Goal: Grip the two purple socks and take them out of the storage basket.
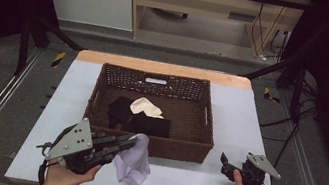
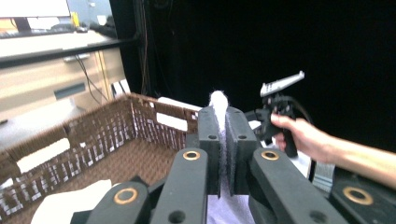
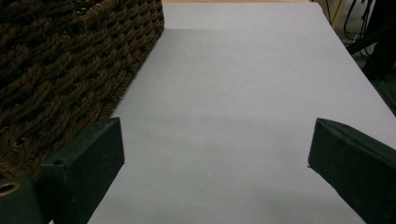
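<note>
High view shows our left gripper (image 1: 129, 143) clamped on a pale lilac cloth (image 1: 135, 163), which hangs just in front of the wicker basket (image 1: 101, 93) on the white table (image 1: 218, 182). A cream cloth (image 1: 146, 106) and black cloths (image 1: 121, 109) already lie inside. Our right gripper (image 1: 226, 163) rests apart, jaws spread and empty. We judge the lilac cloth has yet to go in.

Dim room, soft overhead light, slightly blurred, perhaps low-resolution
</note>
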`<state>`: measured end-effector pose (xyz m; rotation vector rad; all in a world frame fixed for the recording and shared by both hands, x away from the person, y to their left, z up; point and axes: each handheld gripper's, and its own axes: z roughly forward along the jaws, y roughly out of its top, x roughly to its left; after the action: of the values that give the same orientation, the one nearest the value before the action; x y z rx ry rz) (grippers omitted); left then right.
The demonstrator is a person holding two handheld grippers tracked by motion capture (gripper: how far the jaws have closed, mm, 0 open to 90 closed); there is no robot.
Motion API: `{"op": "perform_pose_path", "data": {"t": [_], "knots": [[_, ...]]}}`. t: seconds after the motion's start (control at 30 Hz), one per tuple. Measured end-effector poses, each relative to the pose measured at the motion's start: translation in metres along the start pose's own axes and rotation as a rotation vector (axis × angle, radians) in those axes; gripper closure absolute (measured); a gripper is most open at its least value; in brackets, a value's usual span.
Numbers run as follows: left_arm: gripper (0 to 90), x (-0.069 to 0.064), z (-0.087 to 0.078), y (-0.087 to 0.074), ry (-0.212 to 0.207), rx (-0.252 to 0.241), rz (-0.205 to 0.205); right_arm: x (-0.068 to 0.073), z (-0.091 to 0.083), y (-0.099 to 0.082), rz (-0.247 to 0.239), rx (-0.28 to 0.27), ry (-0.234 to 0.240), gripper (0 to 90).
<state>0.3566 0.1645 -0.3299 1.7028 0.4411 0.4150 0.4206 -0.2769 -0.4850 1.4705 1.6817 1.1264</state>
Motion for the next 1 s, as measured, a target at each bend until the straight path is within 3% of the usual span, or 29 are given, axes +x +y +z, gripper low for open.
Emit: {"op": "perform_pose_path", "data": {"t": [0.43, 0.77, 0.9, 0.93, 1.0], "knots": [[86.0, 0.001, 0.037, -0.066, -0.024, 0.198, -0.072, 0.000, -0.001, 0.000, 0.004, -0.006, -0.007, 4.1], [82.9, 0.013, 0.048, -0.112, 0.054, 0.368, -0.079, 0.000, 0.000, 0.000, 0.004, -0.003, -0.008, 4.1], [75.2, 0.019, 0.045, -0.122, 0.069, 0.388, -0.077, 0.000, 0.000, 0.000, 0.005, 0.000, -0.003, 4.1], [67.3, 0.020, 0.043, -0.124, 0.059, 0.377, -0.085, -0.001, 0.000, 0.000, 0.006, 0.000, 0.000, 4.1], [62.6, 0.021, 0.038, -0.125, 0.069, 0.347, -0.074, 0.000, 0.000, 0.000, 0.007, 0.000, -0.005, 4.1]]}}
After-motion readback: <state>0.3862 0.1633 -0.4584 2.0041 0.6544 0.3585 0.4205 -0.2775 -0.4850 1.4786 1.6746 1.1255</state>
